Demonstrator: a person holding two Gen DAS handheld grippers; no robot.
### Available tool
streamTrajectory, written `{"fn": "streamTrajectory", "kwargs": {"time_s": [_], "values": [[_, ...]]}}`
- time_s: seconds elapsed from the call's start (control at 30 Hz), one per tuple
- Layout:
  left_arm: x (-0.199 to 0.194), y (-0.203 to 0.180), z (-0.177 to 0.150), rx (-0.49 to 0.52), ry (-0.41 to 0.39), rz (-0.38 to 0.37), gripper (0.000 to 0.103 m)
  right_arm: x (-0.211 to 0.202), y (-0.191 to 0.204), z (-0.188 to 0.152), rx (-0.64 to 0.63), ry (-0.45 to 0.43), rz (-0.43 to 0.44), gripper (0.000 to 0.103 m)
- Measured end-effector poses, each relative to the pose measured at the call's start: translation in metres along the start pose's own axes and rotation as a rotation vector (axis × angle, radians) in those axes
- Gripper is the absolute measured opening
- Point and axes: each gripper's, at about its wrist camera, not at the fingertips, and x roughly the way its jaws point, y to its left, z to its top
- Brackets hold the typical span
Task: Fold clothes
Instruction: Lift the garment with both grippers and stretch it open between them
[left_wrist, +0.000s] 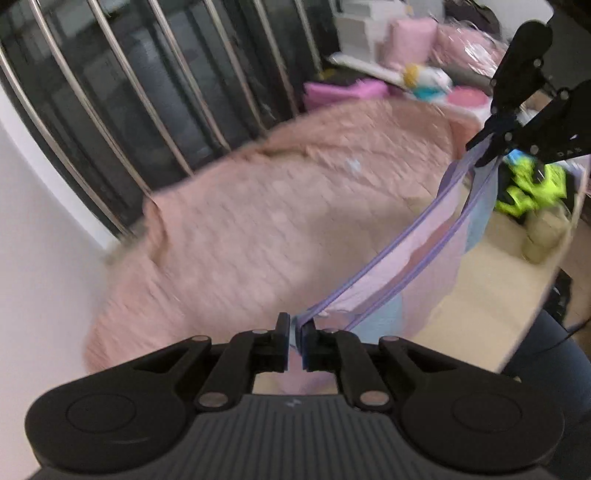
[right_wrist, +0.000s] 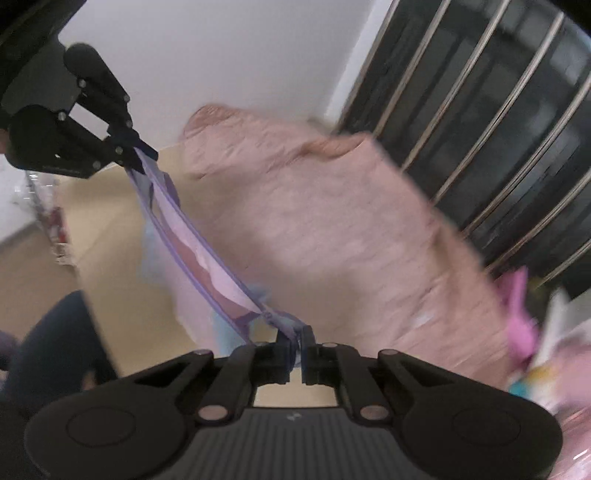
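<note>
A small pink, pale-blue and purple-trimmed garment (left_wrist: 417, 258) hangs stretched in the air between my two grippers, above a pink quilted bed cover (left_wrist: 277, 221). My left gripper (left_wrist: 295, 338) is shut on one end of its purple hem. At the upper right of the left wrist view my right gripper (left_wrist: 493, 146) pinches the other end. In the right wrist view my right gripper (right_wrist: 297, 349) is shut on bunched purple trim of the garment (right_wrist: 199, 254), and my left gripper (right_wrist: 138, 158) holds the far end at the upper left. Both views are motion-blurred.
A dark window with metal bars (left_wrist: 147, 92) stands behind the bed. Pink bags and toys (left_wrist: 428, 81) lie at the bed's far end. A neon-yellow item (left_wrist: 532, 188) sits on the beige floor (left_wrist: 498, 288). A person's dark-trousered leg (right_wrist: 55, 350) is close by.
</note>
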Motion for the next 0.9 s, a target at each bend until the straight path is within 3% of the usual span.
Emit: {"fn": "streamTrajectory", "kwargs": {"time_s": [0.27,0.43,0.53,0.67,0.9], "values": [[-0.048,0.082,0.121,-0.063,-0.136,0.144,0.007,-0.069,-0.069,0.096,-0.026,-0.096,-0.153,0.004],[-0.079,0.123,0.187,-0.063,-0.252,0.242,0.008,-0.114,-0.121,0.148,0.039,-0.211,-0.24,0.004],[-0.087,0.14,0.223,-0.027,-0.303,0.346,0.01,-0.132,-0.149,0.175,0.08,-0.277,-0.283,0.004],[-0.079,0.164,0.265,-0.024,-0.345,0.418,0.01,-0.126,-0.184,0.206,0.109,-0.318,-0.339,0.004],[-0.015,0.215,0.314,-0.031,-0.394,0.495,0.014,-0.048,-0.253,0.254,0.176,-0.37,-0.391,0.004]]}}
